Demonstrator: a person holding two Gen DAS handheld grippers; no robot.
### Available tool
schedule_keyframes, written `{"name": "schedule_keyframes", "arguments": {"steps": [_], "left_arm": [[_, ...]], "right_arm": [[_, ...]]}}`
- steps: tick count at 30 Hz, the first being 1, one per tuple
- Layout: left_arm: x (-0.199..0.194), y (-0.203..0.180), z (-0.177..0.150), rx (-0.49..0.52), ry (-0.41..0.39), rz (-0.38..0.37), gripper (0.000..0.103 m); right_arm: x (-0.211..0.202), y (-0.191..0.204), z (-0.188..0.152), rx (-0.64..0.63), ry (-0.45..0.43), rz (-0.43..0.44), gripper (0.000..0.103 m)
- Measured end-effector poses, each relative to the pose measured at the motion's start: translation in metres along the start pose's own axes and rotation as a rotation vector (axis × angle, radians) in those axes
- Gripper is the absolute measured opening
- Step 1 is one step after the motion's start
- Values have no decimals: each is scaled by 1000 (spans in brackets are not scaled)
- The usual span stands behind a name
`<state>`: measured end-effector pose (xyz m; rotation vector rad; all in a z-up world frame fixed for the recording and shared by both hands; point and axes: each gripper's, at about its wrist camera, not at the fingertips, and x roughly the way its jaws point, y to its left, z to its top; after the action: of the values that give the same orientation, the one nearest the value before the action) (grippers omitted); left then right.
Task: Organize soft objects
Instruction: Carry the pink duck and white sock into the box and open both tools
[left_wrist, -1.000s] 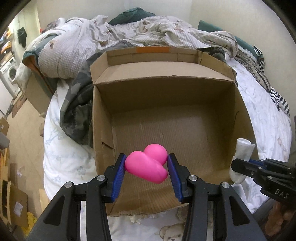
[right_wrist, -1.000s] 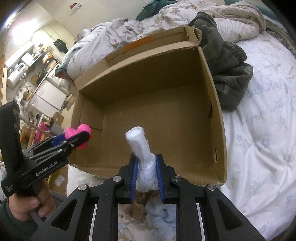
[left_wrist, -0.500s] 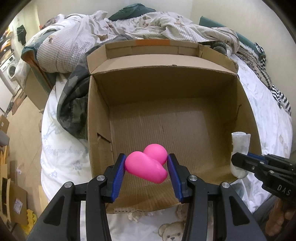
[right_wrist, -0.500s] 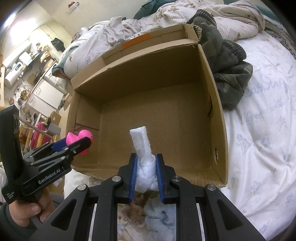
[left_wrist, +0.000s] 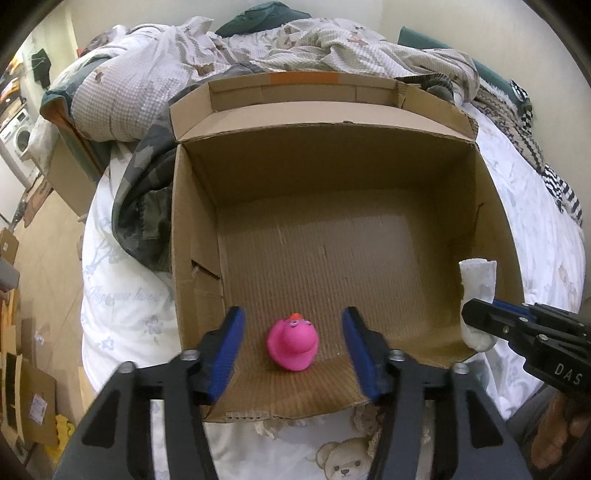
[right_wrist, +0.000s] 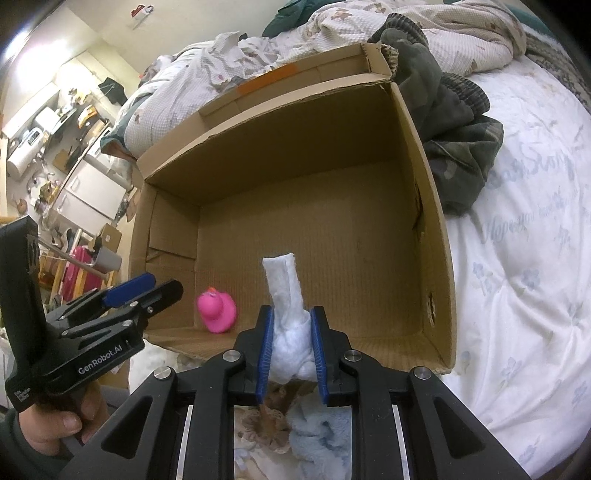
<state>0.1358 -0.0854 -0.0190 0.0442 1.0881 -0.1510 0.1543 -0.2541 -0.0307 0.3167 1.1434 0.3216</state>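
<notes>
Left gripper (left_wrist: 291, 354) hangs over the near edge of the cardboard box (left_wrist: 192, 229), its blue pads (left_wrist: 227, 354) spread wide apart with nothing between them. Directly below the gap, the pink rubber duck (left_wrist: 292, 345) sits upright on the box floor, close to the near wall and touching neither pad. From the right wrist view the same duck (right_wrist: 217, 311) lies just beyond the left gripper's (right_wrist: 147, 290) tips, in the near left corner of the box (right_wrist: 436, 236).

Right gripper (right_wrist: 290, 350) is clamped on a white rolled cloth (right_wrist: 286, 302), the pads pressing its bunched lower part while the flat upper end sticks up over the box's near edge. In the left wrist view this cloth (left_wrist: 476, 280) stands to the right of the left gripper, at the box's near right corner, held by the right gripper (left_wrist: 480, 317).

Beyond both grippers the box rests on a bed with a white floral sheet (right_wrist: 524, 266); a dark green garment (right_wrist: 454, 147) lies against the box's right wall, and a rumpled checked duvet (left_wrist: 155, 81) is heaped behind it.
</notes>
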Motion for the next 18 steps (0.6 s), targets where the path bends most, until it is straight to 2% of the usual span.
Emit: {"name": "schedule_keyframes", "arguments": {"steps": [3, 4, 5, 6, 9, 18], "left_arm": [[-3, 0, 1, -5, -13, 9, 68], [-4, 1, 1, -8, -14, 13, 68], [-4, 2, 2, -12, -14, 19, 68], [-4, 2, 2, -14, -13, 23, 68], [-3, 4, 2, -20, -15, 39, 68], [-7, 6, 1, -17, -26, 58, 68]], "right_arm": [[0, -1, 1, 11, -1, 2, 28], [-1, -2, 1, 18, -4, 2, 41], [-2, -3, 1, 30, -8, -1, 71], [-4, -5, 2, 47, -20, -8, 87], [-10, -8, 4, 64, -50, -8, 87], [-12, -7, 2, 56, -53, -16, 87]]}}
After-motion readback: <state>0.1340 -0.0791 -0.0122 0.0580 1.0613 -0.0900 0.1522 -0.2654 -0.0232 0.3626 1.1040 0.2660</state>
